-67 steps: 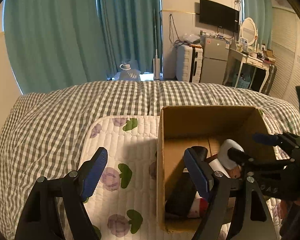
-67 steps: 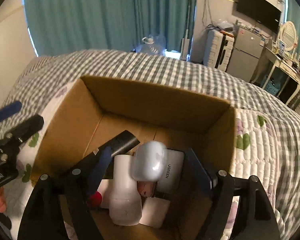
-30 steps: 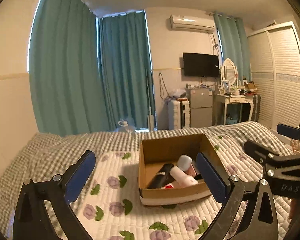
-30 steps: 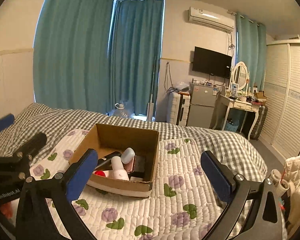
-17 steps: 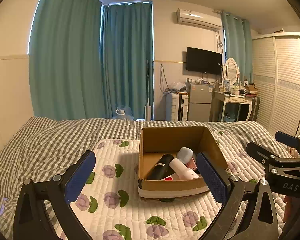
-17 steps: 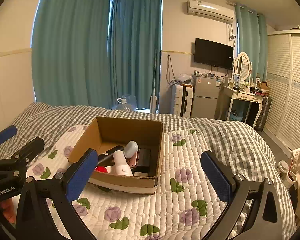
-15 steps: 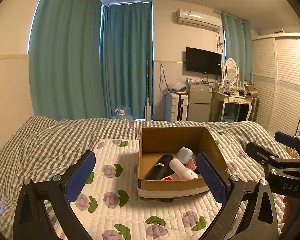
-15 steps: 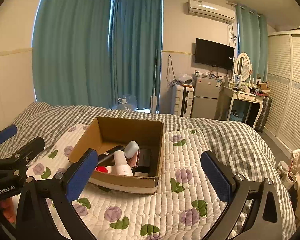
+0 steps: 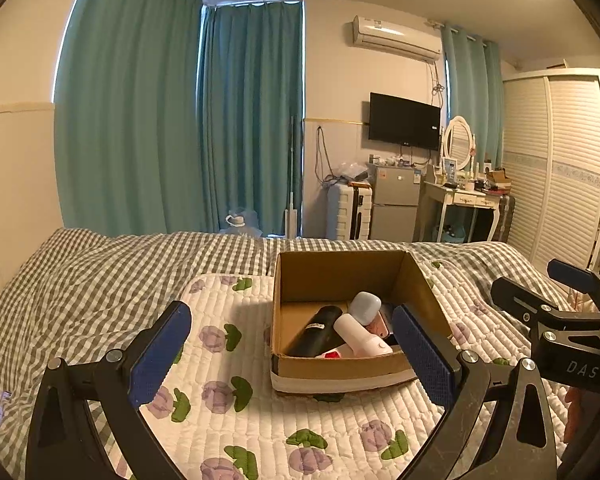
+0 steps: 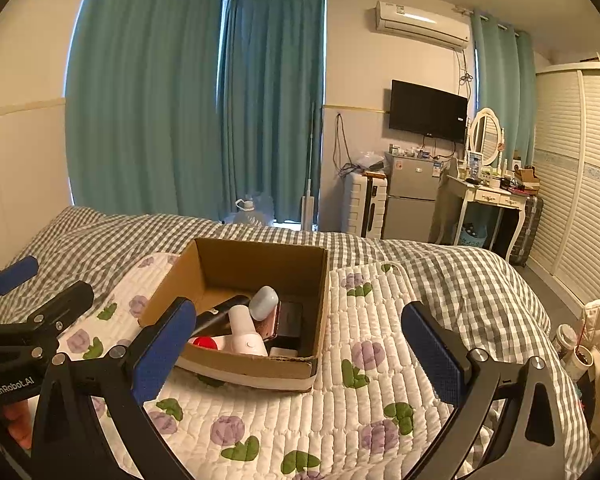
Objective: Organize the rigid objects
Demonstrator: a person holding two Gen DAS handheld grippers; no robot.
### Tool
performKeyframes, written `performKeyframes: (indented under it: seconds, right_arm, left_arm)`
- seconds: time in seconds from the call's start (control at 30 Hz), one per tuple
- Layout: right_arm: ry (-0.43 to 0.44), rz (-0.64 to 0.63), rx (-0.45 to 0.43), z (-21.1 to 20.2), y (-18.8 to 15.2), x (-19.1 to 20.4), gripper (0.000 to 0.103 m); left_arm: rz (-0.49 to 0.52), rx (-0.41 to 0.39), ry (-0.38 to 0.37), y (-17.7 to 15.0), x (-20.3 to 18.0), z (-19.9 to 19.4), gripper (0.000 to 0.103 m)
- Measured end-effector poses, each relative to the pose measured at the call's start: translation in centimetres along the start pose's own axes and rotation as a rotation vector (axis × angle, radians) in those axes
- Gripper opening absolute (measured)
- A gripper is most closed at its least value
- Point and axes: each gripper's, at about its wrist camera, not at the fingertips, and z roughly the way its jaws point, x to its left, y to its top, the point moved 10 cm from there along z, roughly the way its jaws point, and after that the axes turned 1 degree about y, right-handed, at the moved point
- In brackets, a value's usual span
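Observation:
An open cardboard box (image 9: 340, 276) (image 10: 260, 258) stands on a white flowered quilt on the bed. Inside lie a black cylinder (image 9: 318, 330) (image 10: 216, 314), a white bottle-shaped device (image 9: 358, 334) (image 10: 244, 330), a pale blue case (image 9: 365, 307) (image 10: 263, 302), a red item (image 10: 204, 343) and a dark flat device (image 10: 290, 318). My left gripper (image 9: 294, 354) is open and empty, held back from the box. My right gripper (image 10: 300, 354) is open and empty, also back from the box. Each gripper shows at the edge of the other's view.
The flowered quilt (image 10: 340, 412) lies over a grey checked bedspread (image 9: 80, 280). Teal curtains, a suitcase, a small fridge, a dressing table (image 10: 488, 196) and a slatted wardrobe stand beyond the bed. Cups sit on the floor at the right (image 10: 572, 348).
Both grippers have pulled up and back from inside the box to well clear of it. In the last half second almost nothing has moved.

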Motion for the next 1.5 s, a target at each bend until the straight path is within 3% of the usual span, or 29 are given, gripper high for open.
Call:
performKeyframes:
  seconds: [1.5]
  right_arm:
    - [0.001, 0.001, 0.024, 0.57, -0.65, -0.01, 0.103]
  left_arm:
    - [-0.004, -0.008, 0.012, 0.08, 0.24, -0.45, 0.103]
